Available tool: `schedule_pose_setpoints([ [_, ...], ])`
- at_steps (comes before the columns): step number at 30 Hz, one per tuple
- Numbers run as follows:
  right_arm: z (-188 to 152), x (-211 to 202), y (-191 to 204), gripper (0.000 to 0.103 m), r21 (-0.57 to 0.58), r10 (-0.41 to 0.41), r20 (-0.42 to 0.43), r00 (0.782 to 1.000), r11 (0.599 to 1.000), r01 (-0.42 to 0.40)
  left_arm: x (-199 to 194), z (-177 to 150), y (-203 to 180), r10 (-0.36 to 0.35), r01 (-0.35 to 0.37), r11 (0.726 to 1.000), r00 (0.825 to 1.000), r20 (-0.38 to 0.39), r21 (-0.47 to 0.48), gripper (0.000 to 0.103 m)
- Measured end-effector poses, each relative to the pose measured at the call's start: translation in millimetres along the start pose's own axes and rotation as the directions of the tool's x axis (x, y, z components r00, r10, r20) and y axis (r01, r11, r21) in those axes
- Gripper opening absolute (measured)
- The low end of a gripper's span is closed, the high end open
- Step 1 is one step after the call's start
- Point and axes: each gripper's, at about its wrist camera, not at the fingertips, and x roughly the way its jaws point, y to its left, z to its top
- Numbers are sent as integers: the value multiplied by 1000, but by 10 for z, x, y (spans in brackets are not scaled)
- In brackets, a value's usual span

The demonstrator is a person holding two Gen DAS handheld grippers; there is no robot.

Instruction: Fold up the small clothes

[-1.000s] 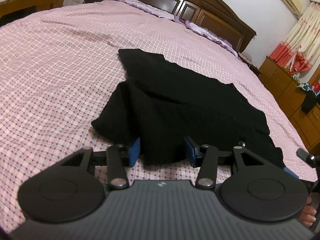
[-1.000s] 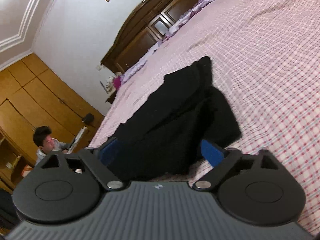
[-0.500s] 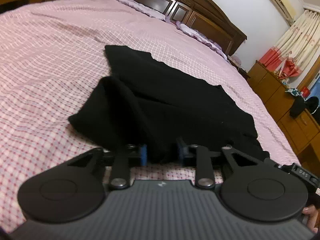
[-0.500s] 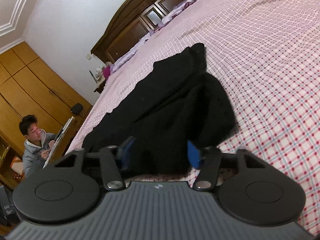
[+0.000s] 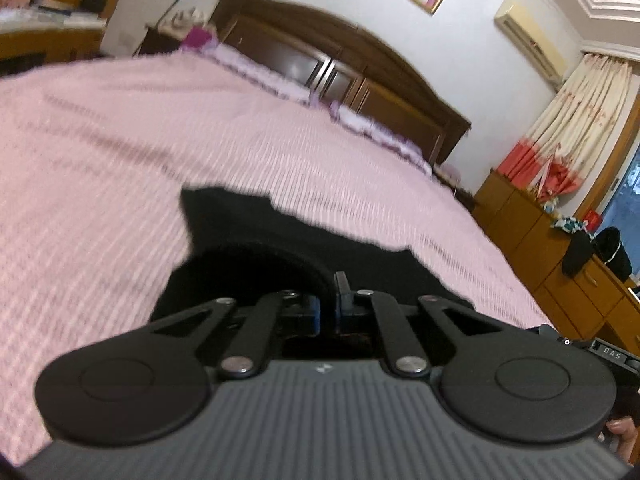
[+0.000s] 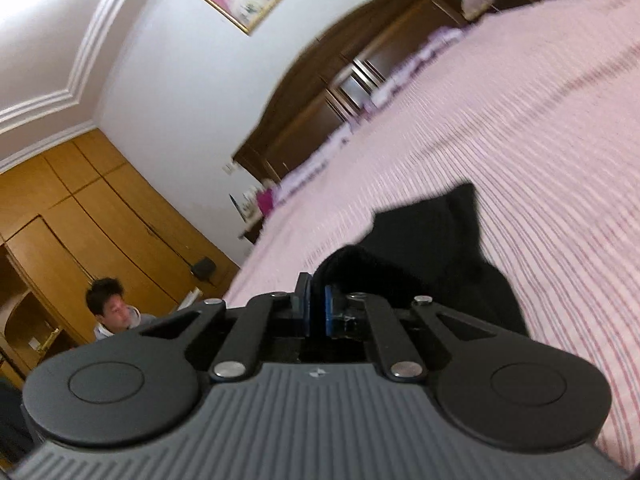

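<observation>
Cloth — a soft, limp black garment (image 5: 280,252) — is pinched at its near edge by left gripper (image 5: 327,311) and right gripper (image 6: 316,312); light, floppy — corners are best gripped.

The black garment (image 5: 256,264) is matt, fuzzy knit cloth on a woven pink checked bedspread (image 5: 120,152). The dark wooden headboard (image 5: 320,68) is glossy; the gripper housings are matt ribbed plastic.
</observation>
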Motion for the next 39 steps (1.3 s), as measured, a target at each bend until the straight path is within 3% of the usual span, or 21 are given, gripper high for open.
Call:
schedule_pose_setpoints([
  [6, 302, 143, 193, 6, -50, 28, 82, 996, 998, -23, 142, 391, -161, 14, -20, 998, 995, 95, 59, 8],
  [13, 597, 501, 405, 6, -123, -1, 136, 991, 992, 18, 575, 725, -256, 65, -73, 995, 990, 124, 66, 7],
  [20, 629, 1181, 163, 6, -119, -138, 116, 984, 981, 151, 1388, 744, -98, 137, -139, 986, 990, 29, 88, 8],
  [25, 519, 1721, -181, 6, -94, -240, 64, 969, 965, 245, 1907, 627, 110, 193, -185, 975, 979, -59, 125, 8],
  [31, 430, 2159, -450, 8, -94, -307, 11, 952, 947, 306, 2118, 594, 187, 224, -204, 961, 970, -92, 188, 13],
  [32, 427, 2193, -484, 8, -89, -314, 5, 949, 946, 313, 2112, 609, 193, 223, -202, 961, 971, -92, 191, 19],
  [33, 426, 2218, -509, 10, -80, -319, -1, 948, 945, 318, 2090, 623, 185, 229, -209, 959, 970, -87, 193, 35],
  [34, 428, 2227, -525, 12, -71, -319, -8, 948, 946, 318, 2054, 634, 171, 244, -226, 954, 967, -75, 196, 43],
  [35, 438, 2209, -527, 19, -62, -317, -14, 948, 947, 316, 2016, 619, 111, 264, -248, 949, 963, -59, 196, 60],
  [36, 441, 2183, -523, 28, -53, -318, -15, 948, 947, 317, 1967, 628, 89, 279, -265, 943, 959, -43, 200, 67],
  [39, 446, 2044, -436, 55, -70, -306, 11, 952, 949, 306, 1827, 659, 51, 289, -275, 935, 957, -29, 225, 67],
])
